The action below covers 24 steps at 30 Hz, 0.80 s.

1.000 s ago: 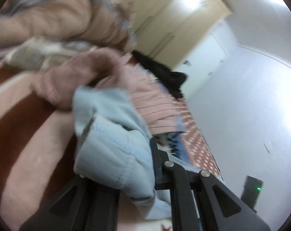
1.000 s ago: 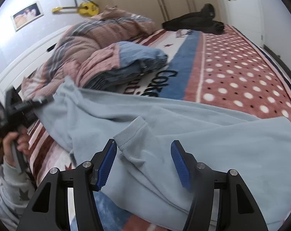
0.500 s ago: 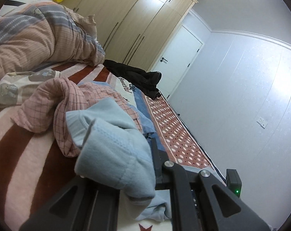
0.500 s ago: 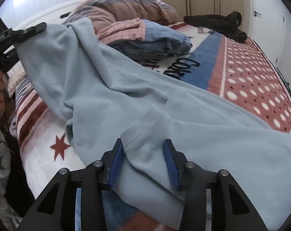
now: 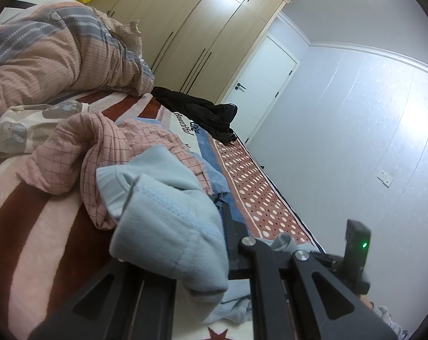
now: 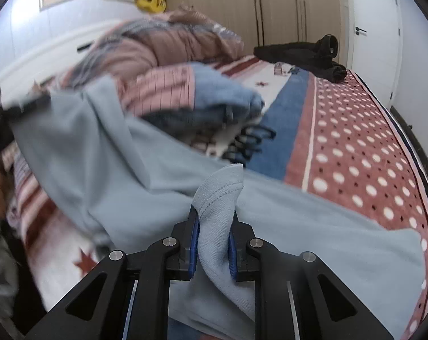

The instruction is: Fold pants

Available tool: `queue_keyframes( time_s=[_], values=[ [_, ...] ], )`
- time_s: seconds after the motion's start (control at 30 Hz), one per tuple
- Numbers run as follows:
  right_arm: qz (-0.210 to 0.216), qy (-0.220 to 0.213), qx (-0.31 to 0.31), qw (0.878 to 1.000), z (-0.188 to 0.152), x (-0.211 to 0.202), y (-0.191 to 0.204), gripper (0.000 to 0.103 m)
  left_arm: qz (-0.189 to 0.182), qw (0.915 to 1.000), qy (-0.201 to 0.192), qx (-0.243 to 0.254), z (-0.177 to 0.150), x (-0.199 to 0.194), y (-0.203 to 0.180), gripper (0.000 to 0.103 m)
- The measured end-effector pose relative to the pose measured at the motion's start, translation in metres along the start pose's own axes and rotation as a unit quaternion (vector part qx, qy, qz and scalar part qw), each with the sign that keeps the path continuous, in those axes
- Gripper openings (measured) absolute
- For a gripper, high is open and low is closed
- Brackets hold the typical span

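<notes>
The light blue pants (image 6: 313, 226) lie spread across the bed, one end lifted at the left. My right gripper (image 6: 214, 240) is shut on a bunched hem of the pants, pinched between its blue pads. My left gripper (image 5: 211, 243) is shut on the waistband end of the pants (image 5: 168, 226), which drapes over and hides its fingers. The left gripper also shows in the right wrist view (image 6: 24, 104), holding the cloth up at the far left.
A pile of pink checked and blue clothes (image 6: 197, 99) sits mid-bed. A striped duvet (image 5: 52, 56) is heaped at the head. Black clothing (image 6: 307, 53) lies at the far end near the wardrobe (image 5: 202, 31) and door (image 6: 375, 28).
My right gripper has closed from open onto the pants hem and lifted it. My left gripper has held its end throughout and tilted to a steadier pose.
</notes>
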State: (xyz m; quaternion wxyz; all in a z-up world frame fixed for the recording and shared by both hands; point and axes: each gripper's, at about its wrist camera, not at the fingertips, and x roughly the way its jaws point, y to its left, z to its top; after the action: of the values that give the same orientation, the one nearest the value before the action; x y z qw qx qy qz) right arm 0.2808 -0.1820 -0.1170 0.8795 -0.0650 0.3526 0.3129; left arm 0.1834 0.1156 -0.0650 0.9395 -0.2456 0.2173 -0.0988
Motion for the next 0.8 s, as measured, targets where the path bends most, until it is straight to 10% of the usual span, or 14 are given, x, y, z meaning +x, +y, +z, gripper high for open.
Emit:
queue_keyframes(
  time_s=[0.2,0.43,0.6,0.8],
  values=[
    [0.089,0.027,0.04,0.995,0.004,0.003,0.0,0.012,0.0,1.0,0.001,0.001,0.0,-0.002,0.004,0.007],
    [0.01,0.068,-0.031,0.997,-0.022,0.019,0.024,0.037,0.0,1.0,-0.001,-0.005,0.002,-0.002,0.006,0.007],
    [0.054,0.005,-0.023,0.998,-0.027,-0.024,0.022,0.037,0.001,1.0,0.001,0.001,0.003,-0.003,0.006,0.007],
    [0.091,0.083,-0.025,0.992,-0.045,-0.003,0.038,0.018,-0.004,1.0,0.0,-0.004,0.002,-0.003,0.004,0.007]
  ],
)
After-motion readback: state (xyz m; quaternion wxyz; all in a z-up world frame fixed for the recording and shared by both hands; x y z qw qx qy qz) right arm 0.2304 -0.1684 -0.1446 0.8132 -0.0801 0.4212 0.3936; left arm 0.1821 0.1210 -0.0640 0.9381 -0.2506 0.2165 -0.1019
